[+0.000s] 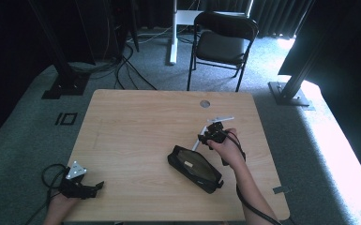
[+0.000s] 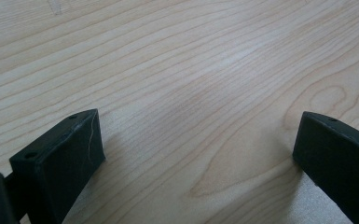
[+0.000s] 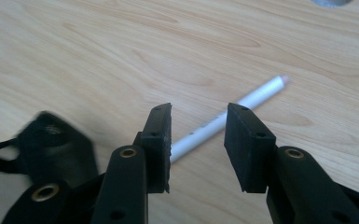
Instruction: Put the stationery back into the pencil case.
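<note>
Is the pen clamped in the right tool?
No: the pen lies on the table, with the right tool open above it.

white pen [image 3: 224, 120], black pouch [image 1: 195, 168], pale wood-grain table [image 1: 136, 126]

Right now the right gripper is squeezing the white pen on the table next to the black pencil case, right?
Not squeezing. In the right gripper view the right gripper has its jaws apart above the white pen, which lies free on the table. The black pencil case does sit beside it.
</note>
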Demonstrator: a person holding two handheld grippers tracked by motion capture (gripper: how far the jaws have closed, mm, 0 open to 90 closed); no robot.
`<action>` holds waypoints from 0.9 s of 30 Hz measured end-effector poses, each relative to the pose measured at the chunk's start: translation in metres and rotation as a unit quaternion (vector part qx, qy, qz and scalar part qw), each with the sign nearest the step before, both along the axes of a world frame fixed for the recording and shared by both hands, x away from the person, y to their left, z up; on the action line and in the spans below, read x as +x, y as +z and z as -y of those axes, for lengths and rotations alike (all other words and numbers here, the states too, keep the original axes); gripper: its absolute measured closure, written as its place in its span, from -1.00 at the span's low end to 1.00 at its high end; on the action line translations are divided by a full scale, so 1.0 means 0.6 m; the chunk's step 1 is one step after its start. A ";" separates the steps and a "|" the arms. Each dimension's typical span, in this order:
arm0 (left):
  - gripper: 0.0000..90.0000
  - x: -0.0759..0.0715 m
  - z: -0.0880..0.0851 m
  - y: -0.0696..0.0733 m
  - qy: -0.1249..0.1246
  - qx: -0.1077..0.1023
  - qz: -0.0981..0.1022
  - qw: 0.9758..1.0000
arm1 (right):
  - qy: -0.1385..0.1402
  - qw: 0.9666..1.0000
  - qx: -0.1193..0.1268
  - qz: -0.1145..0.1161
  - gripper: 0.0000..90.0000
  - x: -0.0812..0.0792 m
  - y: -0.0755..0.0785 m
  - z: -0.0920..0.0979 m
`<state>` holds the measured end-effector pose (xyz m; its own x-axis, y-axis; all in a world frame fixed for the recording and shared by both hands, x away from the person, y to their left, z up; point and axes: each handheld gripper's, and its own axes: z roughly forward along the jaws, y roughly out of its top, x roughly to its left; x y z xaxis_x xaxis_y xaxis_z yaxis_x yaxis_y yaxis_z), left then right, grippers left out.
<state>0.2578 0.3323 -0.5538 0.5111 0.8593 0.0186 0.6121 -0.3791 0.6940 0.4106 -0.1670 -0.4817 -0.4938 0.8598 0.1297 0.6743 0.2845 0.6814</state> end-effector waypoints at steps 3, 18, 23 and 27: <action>-0.96 0.000 0.000 0.000 0.000 0.000 0.000 1.000 | -0.019 1.000 0.004 -0.008 0.32 0.016 -0.009 0.004; -0.96 0.000 0.000 0.000 0.000 0.000 0.000 1.000 | -0.092 0.995 0.011 -0.044 0.22 0.071 -0.054 -0.006; -0.96 0.000 0.000 0.000 0.000 0.000 0.000 1.000 | -0.109 0.993 0.007 -0.051 0.22 0.081 -0.068 -0.011; -0.96 0.000 0.000 0.000 0.000 0.000 0.000 1.000 | -0.111 0.992 0.000 -0.057 0.26 0.085 -0.078 -0.013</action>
